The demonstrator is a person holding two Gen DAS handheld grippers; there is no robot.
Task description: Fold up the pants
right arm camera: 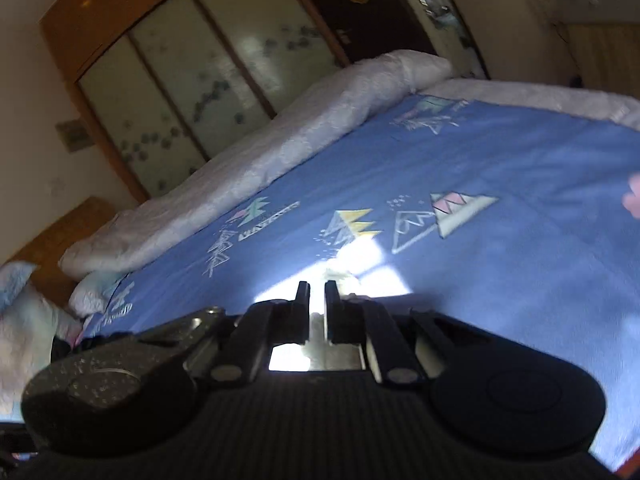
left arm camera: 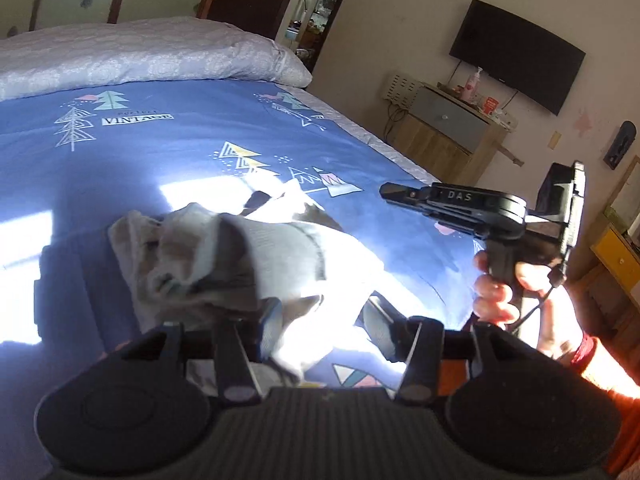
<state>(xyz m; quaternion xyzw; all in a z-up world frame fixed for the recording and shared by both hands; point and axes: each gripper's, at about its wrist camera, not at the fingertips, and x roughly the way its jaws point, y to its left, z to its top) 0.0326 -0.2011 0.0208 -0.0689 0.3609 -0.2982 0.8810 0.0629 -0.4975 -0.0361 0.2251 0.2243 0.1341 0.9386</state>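
The pale grey-white pants [left arm camera: 240, 256] lie bunched in a heap on the blue patterned bed sheet [left arm camera: 180, 148], partly washed out by sunlight. My left gripper [left arm camera: 326, 324] is open just above the heap. Its left finger [left arm camera: 272, 320] touches the cloth and the right finger stands apart from it. My right gripper [left arm camera: 390, 192] hovers over the sheet to the right, carried by a hand [left arm camera: 496, 292]. In the right wrist view the right gripper [right arm camera: 317, 300] shows a narrow gap with nothing pinched, above the sunlit sheet [right arm camera: 480, 280]. The pants are hidden there.
A white quilt [left arm camera: 140, 56] lies rolled along the far side of the bed, with a wardrobe [right arm camera: 200, 72] behind it. A pillow [right arm camera: 24, 320] sits at the bed's left end. To the right stand a wooden cabinet [left arm camera: 440, 136], a wall TV [left arm camera: 516, 52] and a yellow drawer unit [left arm camera: 616, 256].
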